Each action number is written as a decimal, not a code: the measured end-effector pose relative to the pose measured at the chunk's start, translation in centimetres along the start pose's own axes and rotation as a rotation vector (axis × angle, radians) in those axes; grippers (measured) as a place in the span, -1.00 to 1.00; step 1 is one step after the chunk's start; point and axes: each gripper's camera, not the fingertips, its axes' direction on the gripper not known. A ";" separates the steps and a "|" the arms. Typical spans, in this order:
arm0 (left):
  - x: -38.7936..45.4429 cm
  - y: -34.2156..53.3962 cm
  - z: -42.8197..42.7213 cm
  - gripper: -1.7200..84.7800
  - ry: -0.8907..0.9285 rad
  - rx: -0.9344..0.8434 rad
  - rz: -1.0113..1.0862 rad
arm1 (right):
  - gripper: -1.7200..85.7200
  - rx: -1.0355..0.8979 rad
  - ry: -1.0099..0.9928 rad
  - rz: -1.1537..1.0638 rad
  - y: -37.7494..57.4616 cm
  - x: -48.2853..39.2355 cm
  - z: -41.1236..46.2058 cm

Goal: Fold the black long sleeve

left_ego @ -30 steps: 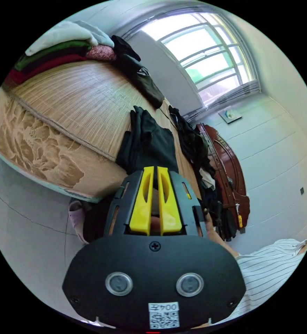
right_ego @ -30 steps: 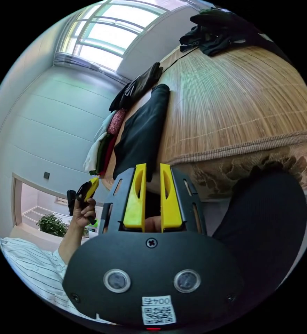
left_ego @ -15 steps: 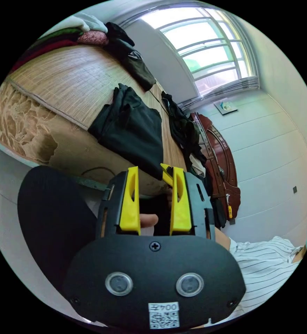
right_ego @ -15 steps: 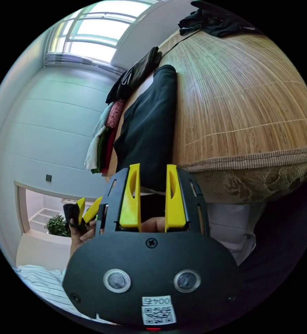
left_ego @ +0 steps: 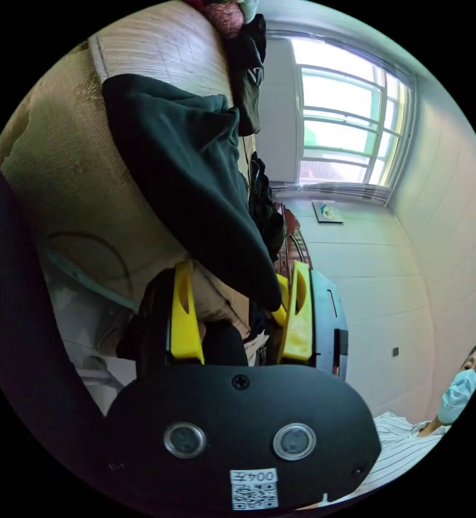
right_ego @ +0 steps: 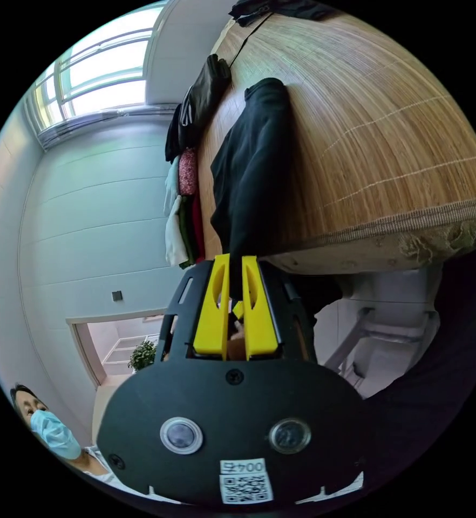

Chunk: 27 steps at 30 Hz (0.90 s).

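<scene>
The black long sleeve [left_ego: 189,162] lies folded on the bamboo mat of the bed [left_ego: 157,38], one corner drooping over the bed's edge. My left gripper [left_ego: 240,286] is wide open, and that drooping corner hangs between its jaws without being pressed. In the right gripper view the same black long sleeve [right_ego: 254,162] runs down off the mat [right_ego: 383,135] into my right gripper [right_ego: 235,283], whose jaws are shut on its hanging edge. A yellow jaw of the right gripper [left_ego: 281,302] peeks out just behind the cloth corner.
A stack of folded clothes [right_ego: 181,216] and loose dark garments [right_ego: 197,105] lie along the bed's far side. More dark clothes [left_ego: 265,199] hang by a wooden headboard [left_ego: 294,243]. A dark trouser leg [right_ego: 454,345] is close to the bed edge. A doorway [right_ego: 124,345] opens behind.
Both grippers came up to the bed's edge and the views rolled. The left jaws went from shut to wide open. The right jaws closed onto the garment's hanging edge.
</scene>
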 end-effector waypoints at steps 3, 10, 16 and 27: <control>1.7 -0.2 0.4 -0.42 -0.029 0.016 0.005 | -0.85 -0.013 -0.001 0.006 0.1 0.9 -0.2; 4.3 0.8 1.5 -0.51 -0.180 0.012 0.038 | -0.82 -0.044 0.088 -0.035 -0.6 4.5 0.1; 5.5 2.0 3.5 -0.61 -0.195 0.022 0.011 | -0.79 -0.056 0.051 -0.062 -1.5 5.1 -0.5; 14.9 4.9 5.8 -0.82 -0.294 -0.027 0.040 | -0.72 0.005 -0.020 -0.052 -2.8 6.6 -2.0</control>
